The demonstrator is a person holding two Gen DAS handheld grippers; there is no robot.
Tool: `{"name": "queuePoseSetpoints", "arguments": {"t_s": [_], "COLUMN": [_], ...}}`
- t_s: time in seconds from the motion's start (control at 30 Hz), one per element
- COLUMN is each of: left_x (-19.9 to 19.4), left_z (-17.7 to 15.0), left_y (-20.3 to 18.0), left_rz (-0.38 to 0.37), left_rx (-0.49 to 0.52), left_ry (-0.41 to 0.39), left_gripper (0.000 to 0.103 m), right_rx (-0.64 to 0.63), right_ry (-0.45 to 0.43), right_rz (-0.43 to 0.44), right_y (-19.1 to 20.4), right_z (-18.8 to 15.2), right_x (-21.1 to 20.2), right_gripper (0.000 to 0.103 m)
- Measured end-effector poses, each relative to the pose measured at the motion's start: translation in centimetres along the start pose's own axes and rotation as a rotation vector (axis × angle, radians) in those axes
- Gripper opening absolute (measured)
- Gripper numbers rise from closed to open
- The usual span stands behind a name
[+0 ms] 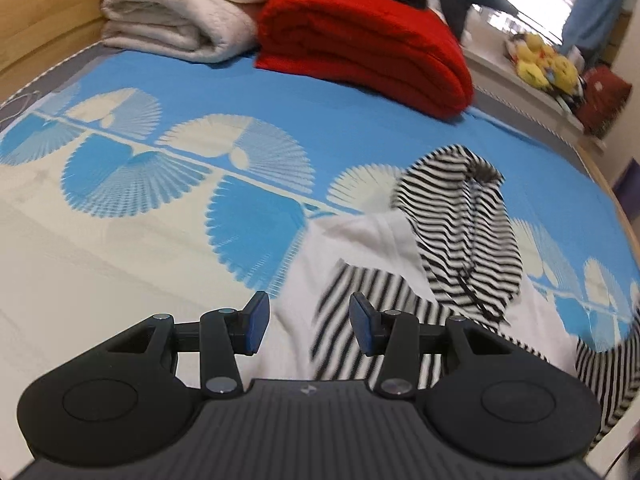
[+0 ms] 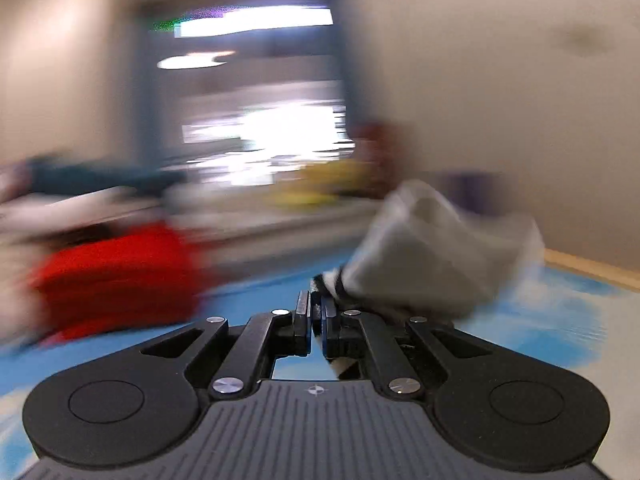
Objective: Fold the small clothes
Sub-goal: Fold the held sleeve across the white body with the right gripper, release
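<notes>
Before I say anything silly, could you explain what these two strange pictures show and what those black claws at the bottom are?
The claws are two hand-held grippers that a person carries, each with a wide-angle camera looking along its fingers.

One picture comes from the left gripper: its jaws stand apart with nothing between them, above a striped and white garment lying on a blue patterned bed cover. Behind it lie a folded red blanket and a cream blanket.

The other, blurred picture comes from the right gripper: its jaws are pinched on a piece of that garment's cloth.

One striped hooded garment [image 1: 452, 232], one red folded blanket [image 1: 368, 44], one cream folded blanket [image 1: 172, 12].
</notes>
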State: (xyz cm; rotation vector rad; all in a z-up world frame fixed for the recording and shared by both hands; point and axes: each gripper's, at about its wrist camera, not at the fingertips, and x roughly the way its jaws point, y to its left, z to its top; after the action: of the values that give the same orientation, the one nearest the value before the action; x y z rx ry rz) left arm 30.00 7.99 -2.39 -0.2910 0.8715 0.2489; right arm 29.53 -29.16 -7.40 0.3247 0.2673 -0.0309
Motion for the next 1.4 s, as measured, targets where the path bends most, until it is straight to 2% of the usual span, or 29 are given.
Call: {"name": "queuePoseSetpoints", "arguments": {"t_s": [0.03, 0.07, 0.13, 0.17, 0.2, 0.27, 0.3, 0.43, 0.53, 0.6, 0.67, 0.73, 0.77, 0.8, 0.87, 0.97, 1.03, 1.07, 1.1, 1.13, 1.23, 1.4], "left_x": [0.0, -0.1, -0.1, -0.2, -0.3, -0.7, -1.0, -1.1, 0.5, 2.8, 5.6, 8.2, 9.6, 10.8, 12.8, 13.1, 12.9, 13.0, 13.0, 12.9, 11.2, 5.3], "left_z": [0.2, 0.3, 0.5, 0.6, 0.6, 0.8, 1.0, 0.9, -0.4, -1.7, -3.1, -4.2, -4.7, -5.1, -6.0, -5.8, -5.3, -5.2, -5.3, -5.5, -5.4, -4.8], "left_y": [0.6, 1.1, 2.1, 2.5, 2.9, 3.4, 3.5, 3.7, 3.8, 3.6, 3.4, 3.2, 3.0, 2.9, 2.8, 3.0, 2.4, 2.0, 1.8, 1.6, 0.4, -1.1], "left_rz": [0.003, 0.002, -0.005, -0.010, -0.017, -0.036, -0.047, -0.086, -0.143, -0.179, -0.217, -0.246, -0.280, -0.300, -0.260, -0.250, -0.240, -0.234, -0.226, -0.214, -0.163, -0.116], "left_rx": [-0.013, -0.023, -0.042, -0.050, -0.058, -0.072, -0.073, -0.072, -0.094, -0.097, -0.123, -0.167, -0.201, -0.222, -0.236, -0.299, -0.281, -0.259, -0.240, -0.220, -0.144, -0.047], "left_ry": [0.003, 0.006, 0.015, 0.021, 0.026, 0.026, 0.023, 0.025, 0.053, 0.087, 0.139, 0.188, 0.212, 0.227, 0.260, 0.247, 0.226, 0.218, 0.212, 0.210, 0.157, 0.020], "left_gripper": [0.049, 0.049, 0.049, 0.049, 0.049, 0.049, 0.049, 0.049, 0.049, 0.048, 0.047, 0.038, 0.035, 0.035, 0.030, 0.028, 0.028, 0.024, 0.012, 0.011, 0.010, 0.010], "right_rx": [-0.014, 0.004, 0.039, 0.006, -0.027, -0.053, -0.060, -0.061, -0.102, -0.133, -0.100, -0.052, -0.039, 0.000, 0.059, -0.033, -0.025, -0.009, -0.007, -0.012, 0.007, -0.013], "right_ry": [0.069, 0.212, 0.476, 0.614, 0.704, 0.799, 0.811, 0.750, 0.685, 0.659, 0.634, 0.657, 0.695, 0.682, 0.653, 0.676, 0.695, 0.694, 0.688, 0.681, 0.680, 0.682], "right_rz": [0.138, 0.296, 0.455, 0.495, 0.502, 0.495, 0.487, 0.425, 0.357, 0.297, 0.207, 0.118, 0.062, 0.042, 0.064, 0.061, 0.056, 0.061, 0.060, 0.053, 0.035, 0.046], "right_y": [3.3, 6.3, 9.8, 11.2, 11.9, 11.8, 11.4, 7.8, 4.2, 1.8, -1.1, -3.4, -4.0, -4.7, -5.4, -5.3, -5.4, -5.5, -5.6, -5.1, -4.9, -4.4], "right_z": [-1.3, -3.4, -7.8, -10.1, -11.4, -12.2, -11.7, -6.8, -4.2, -3.8, -4.4, -5.7, -6.0, -5.8, -5.4, -6.1, -6.3, -6.3, -6.2, -6.2, -6.2, -6.5], "right_x": [-0.2, 0.0, 0.3, 0.2, -0.2, -1.5, -2.2, -5.3, -7.7, -8.4, -9.4, -9.9, -9.8, -9.9, -10.2, -10.1, -9.9, -9.9, -9.9, -9.6, -9.2, -9.5], "right_gripper": [0.016, 0.020, 0.023, 0.023, 0.024, 0.025, 0.025, 0.048, 0.050, 0.050, 0.050, 0.049, 0.049, 0.049, 0.049, 0.048, 0.048, 0.048, 0.048, 0.048, 0.048, 0.048]}}
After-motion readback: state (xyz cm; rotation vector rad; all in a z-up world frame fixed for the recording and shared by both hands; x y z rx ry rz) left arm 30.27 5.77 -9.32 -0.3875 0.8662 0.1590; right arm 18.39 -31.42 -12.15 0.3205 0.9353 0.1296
